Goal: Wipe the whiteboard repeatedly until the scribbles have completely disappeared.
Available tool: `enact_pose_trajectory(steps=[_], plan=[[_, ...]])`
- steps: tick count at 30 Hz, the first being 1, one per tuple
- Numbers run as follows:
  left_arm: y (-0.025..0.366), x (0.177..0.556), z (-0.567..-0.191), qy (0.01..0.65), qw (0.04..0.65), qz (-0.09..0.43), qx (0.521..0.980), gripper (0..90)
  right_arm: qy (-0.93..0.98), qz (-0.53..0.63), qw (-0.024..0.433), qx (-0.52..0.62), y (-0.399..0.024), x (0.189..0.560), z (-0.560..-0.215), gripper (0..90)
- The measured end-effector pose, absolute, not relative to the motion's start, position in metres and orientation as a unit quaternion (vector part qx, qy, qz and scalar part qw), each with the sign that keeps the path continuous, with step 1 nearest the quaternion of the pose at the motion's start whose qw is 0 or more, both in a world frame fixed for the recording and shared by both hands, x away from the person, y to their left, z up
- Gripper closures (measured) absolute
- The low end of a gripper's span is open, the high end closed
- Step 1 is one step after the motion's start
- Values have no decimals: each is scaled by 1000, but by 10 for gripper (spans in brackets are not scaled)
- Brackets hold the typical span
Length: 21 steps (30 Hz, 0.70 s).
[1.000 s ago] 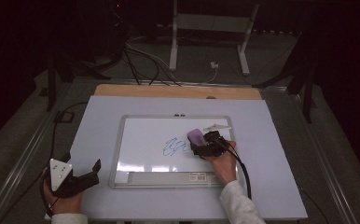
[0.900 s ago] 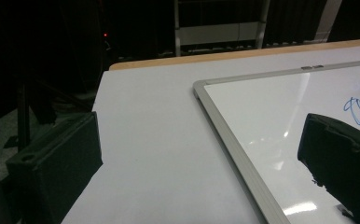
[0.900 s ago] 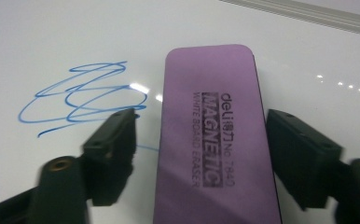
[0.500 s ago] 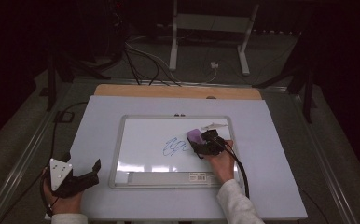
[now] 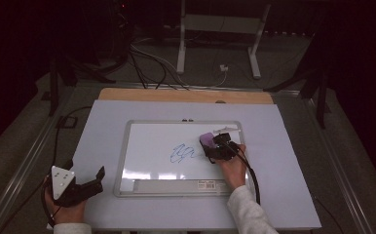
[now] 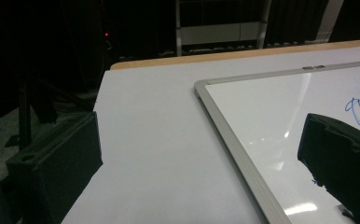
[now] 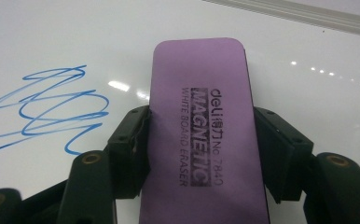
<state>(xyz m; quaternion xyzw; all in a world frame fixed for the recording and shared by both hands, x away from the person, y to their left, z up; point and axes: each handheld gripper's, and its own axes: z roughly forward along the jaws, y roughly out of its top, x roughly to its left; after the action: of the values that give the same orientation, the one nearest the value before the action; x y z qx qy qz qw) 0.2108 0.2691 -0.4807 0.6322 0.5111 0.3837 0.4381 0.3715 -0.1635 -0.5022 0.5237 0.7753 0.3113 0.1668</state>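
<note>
The right gripper (image 5: pixel 214 146) is gripping a purple, flat, round-cornered magnetic whiteboard eraser (image 7: pixel 206 126), and its jaws have just been closing onto it. In the right gripper view the eraser is lying lengthwise between the two black jaws, with one pad pressing on each long edge about halfway along; the far end is sticking out past the jaws and the near end is running back between them. The eraser is resting flat on the white, silver-framed rectangular whiteboard (image 5: pixel 127 146), in its right half, just to the right of the blue scribbled marker lines (image 5: pixel 181 153) and apart from them. The person's right hand (image 5: pixel 232 168) is lying over the whiteboard's lower right part, behind the gripper.

The left gripper (image 5: pixel 86 187) is sitting off the whiteboard, just beyond its lower left corner, over the pale lavender tabletop (image 5: pixel 283 146). Its jaws are standing spread wide with nothing between them; in the left gripper view the whiteboard's corner frame is showing in the gap.
</note>
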Motion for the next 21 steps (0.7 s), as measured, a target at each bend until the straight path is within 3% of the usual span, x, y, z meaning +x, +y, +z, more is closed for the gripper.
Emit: enact_pose_trajectory(steps=[9,21], plan=[[269,211,-481,511,438,384,632,4,791,317,156,500,-146,358,-502,412],[269,211,-481,512,437,383,633,4,773,308,172,528,-149,373,-502,413]])
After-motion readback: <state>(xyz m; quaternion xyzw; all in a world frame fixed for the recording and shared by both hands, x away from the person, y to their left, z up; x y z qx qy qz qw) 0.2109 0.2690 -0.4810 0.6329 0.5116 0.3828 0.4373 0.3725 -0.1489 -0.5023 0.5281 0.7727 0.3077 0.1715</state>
